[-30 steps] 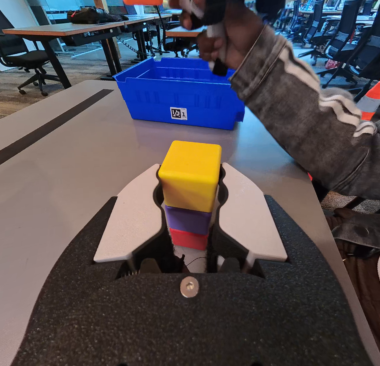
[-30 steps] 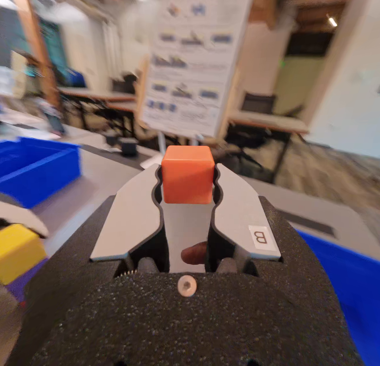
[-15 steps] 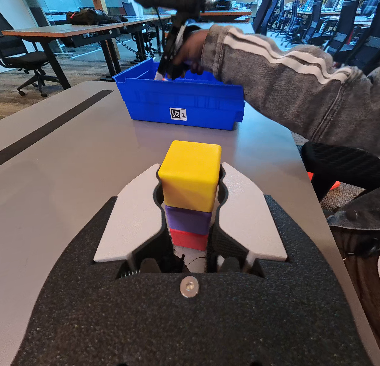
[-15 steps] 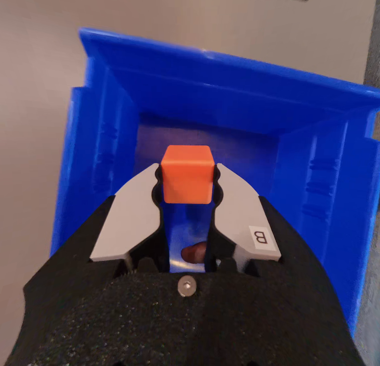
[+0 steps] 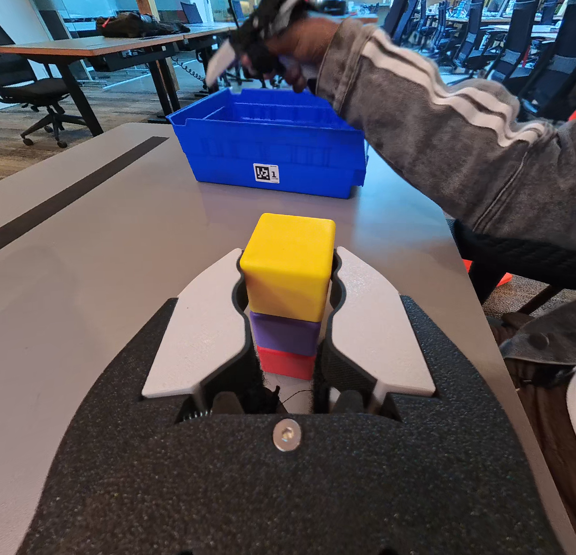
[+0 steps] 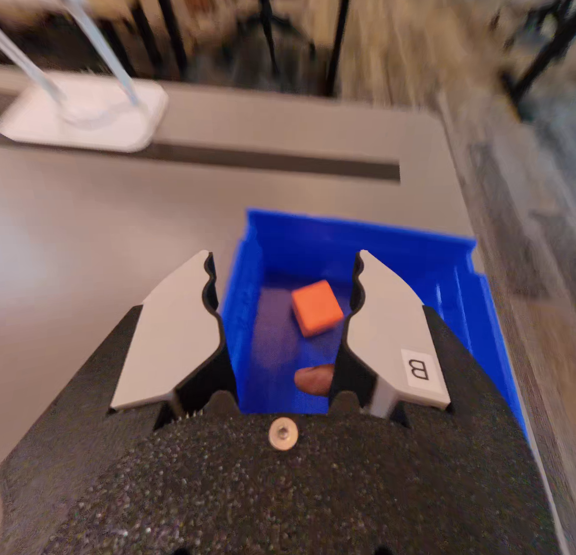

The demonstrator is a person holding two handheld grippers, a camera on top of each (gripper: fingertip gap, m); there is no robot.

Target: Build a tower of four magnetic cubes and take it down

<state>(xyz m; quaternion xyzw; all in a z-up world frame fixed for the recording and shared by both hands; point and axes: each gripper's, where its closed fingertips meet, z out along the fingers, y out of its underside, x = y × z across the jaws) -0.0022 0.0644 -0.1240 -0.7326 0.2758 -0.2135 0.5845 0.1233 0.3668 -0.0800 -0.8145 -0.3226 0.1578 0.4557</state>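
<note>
The left claw pinches the yellow cube topping a purple cube and red cube near the desk's right edge. The right claw is spread above the blue bin, where the orange cube lies.

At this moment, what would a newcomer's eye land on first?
The stack of yellow cube, purple cube and red cube on the grey table, clamped by the left gripper. Then the orange cube lying inside the blue bin beneath the wide-open right gripper.
</note>
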